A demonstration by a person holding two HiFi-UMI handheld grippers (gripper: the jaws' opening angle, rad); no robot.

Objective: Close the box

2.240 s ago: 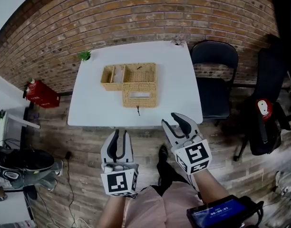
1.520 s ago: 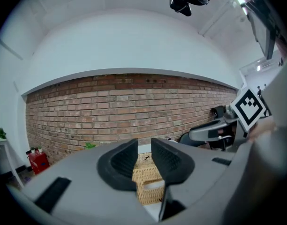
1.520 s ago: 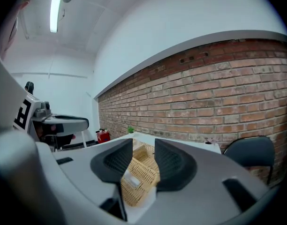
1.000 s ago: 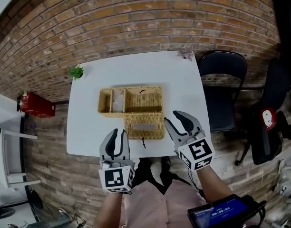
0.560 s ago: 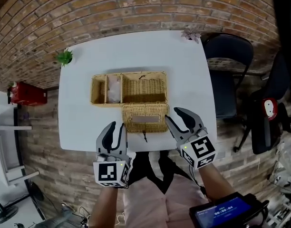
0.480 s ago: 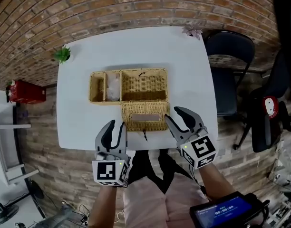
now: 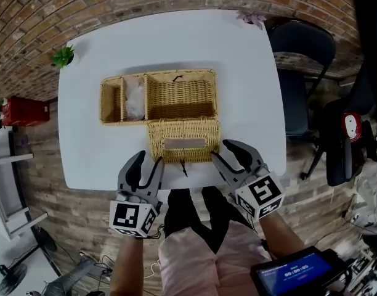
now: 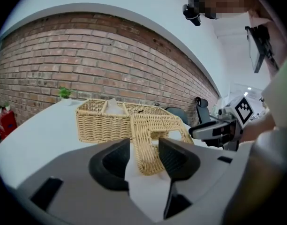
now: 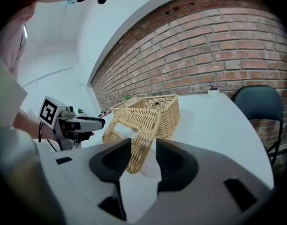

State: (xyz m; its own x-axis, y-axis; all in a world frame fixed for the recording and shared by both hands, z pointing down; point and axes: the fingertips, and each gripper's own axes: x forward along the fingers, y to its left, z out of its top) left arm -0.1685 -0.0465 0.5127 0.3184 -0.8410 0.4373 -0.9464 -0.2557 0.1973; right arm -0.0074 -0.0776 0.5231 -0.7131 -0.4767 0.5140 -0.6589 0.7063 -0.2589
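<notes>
A wicker box (image 7: 158, 96) with several compartments stands open on the white table (image 7: 244, 85). Its lid (image 7: 183, 140) lies folded out flat toward me, and a dark cord hangs from the lid's front edge. My left gripper (image 7: 147, 163) is at the lid's near left corner, its jaws opening. The lid's corner (image 8: 155, 135) shows between the jaws, and the pads do not press on it. At the near right corner my right gripper (image 7: 219, 151) also has opening jaws, with the lid (image 9: 134, 125) in line between them, unpressed. A crumpled white thing (image 7: 134, 100) lies in one compartment.
A black chair (image 7: 299, 79) stands at the table's right side. A small green plant (image 7: 63, 55) sits at the far left corner and another small plant (image 7: 253, 17) at the far right. A red thing (image 7: 19, 111) is on the floor at left. A brick wall runs behind the table.
The table and box have drawn nearer in the head view. Both grippers have come up to the lid's front corners. The left jaws stand wider apart than before.
</notes>
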